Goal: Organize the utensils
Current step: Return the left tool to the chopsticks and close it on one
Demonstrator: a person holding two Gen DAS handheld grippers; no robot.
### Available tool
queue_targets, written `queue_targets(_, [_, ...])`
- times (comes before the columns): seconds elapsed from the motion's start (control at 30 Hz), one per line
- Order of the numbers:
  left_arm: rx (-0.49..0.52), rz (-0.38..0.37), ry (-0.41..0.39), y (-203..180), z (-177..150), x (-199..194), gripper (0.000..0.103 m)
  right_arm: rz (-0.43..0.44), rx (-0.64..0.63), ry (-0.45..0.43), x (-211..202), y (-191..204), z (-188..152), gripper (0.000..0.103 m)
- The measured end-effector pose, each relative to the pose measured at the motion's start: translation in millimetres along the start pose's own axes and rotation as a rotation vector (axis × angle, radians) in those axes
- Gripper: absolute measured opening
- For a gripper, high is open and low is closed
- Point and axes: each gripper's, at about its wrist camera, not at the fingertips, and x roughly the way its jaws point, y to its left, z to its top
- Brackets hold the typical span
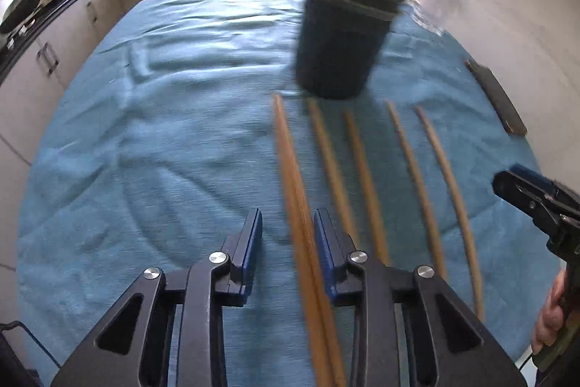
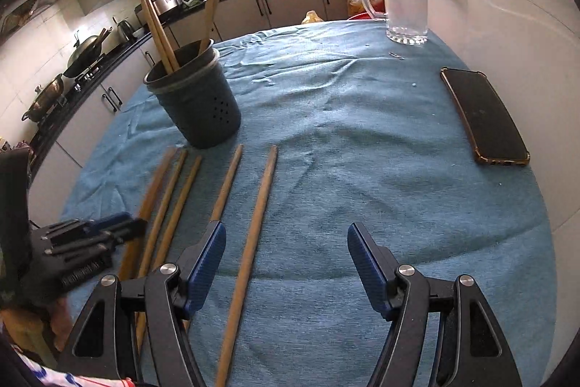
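Several wooden chopsticks lie side by side on a blue cloth, in front of a dark round holder with more chopsticks standing in it. My left gripper is low over the leftmost pair of chopsticks. The pair runs between its fingers, close to the right pad, with a gap to the left pad. My right gripper stands wide open over the cloth. The rightmost chopstick lies between its fingers, near the left one and untouched. The holder is ahead and to the left of it.
A dark phone lies on the cloth at the right. A clear glass pitcher stands at the far right corner. The left gripper shows at the left edge of the right wrist view. Kitchen counters and a stove run behind the table.
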Motion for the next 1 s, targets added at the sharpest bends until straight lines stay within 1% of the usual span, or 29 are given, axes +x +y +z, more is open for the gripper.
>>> queue_targets(0.03, [-0.014, 0.000, -0.002, 6.8, -0.8, -0.5, 0.029, -0.004, 0.002, 0.001, 0.9, -2.1, -0.1, 0.074])
queue_targets(0.1, [-0.031, 0.037, 0.004, 20.2, -2.5, -1.2, 0.028, -0.010, 0.009, 0.006, 3.8, -3.6, -0.5, 0.074])
queue_targets(0.13, [-0.037, 0.039, 0.002, 25.4, -3.0, -2.2, 0.028, -0.009, 0.013, 0.009, 5.0, -4.5, -0.3, 0.074])
queue_targets(0.23, [-0.055, -0.021, -0.004, 37.7, -3.2, -9.7, 0.028, 0.000, 0.020, 0.017, 8.5, -3.9, 0.0, 0.074])
queue_targets(0.27, [-0.057, -0.028, -0.012, 39.6, -3.3, -12.1, 0.028, 0.001, 0.016, 0.019, 9.0, -1.9, 0.0, 0.074])
queue_targets(0.33, [-0.063, -0.024, -0.034, 46.4, -0.7, -16.8, 0.028, 0.002, 0.002, 0.020, 9.5, 3.0, 0.0, 0.074])
queue_targets(0.47, [-0.109, -0.007, -0.025, 59.8, 4.8, -10.8, 0.028, 0.005, -0.009, 0.022, 10.7, 8.3, -0.5, 0.074])
queue_targets(0.53, [-0.107, 0.006, -0.010, 60.9, 4.6, -5.9, 0.028, 0.002, -0.012, 0.024, 11.5, 9.8, -0.6, 0.074])
queue_targets(0.57, [-0.107, 0.000, -0.006, 60.3, 4.3, -5.7, 0.028, 0.001, -0.013, 0.025, 12.0, 10.6, -0.5, 0.074])
queue_targets(0.73, [-0.107, -0.057, -0.035, 54.9, 9.9, -9.6, 0.028, -0.004, -0.018, 0.026, 13.2, 11.3, 0.9, 0.074])
queue_targets(0.87, [-0.072, -0.029, -0.005, 49.4, 12.4, 1.4, 0.028, -0.003, -0.021, 0.033, 15.9, 12.4, 0.8, 0.074])
queue_targets(0.9, [-0.070, -0.029, -0.009, 49.6, 12.0, 3.4, 0.027, -0.002, -0.022, 0.034, 16.6, 12.8, 0.4, 0.074])
queue_targets(0.97, [-0.065, -0.018, -0.010, 51.2, 12.3, 4.8, 0.017, -0.002, -0.021, 0.037, 18.2, 12.6, -0.1, 0.074])
queue_targets(1.0, [-0.068, -0.017, -0.011, 53.1, 12.6, 4.9, 0.015, -0.003, -0.021, 0.038, 18.9, 12.2, -0.1, 0.074])
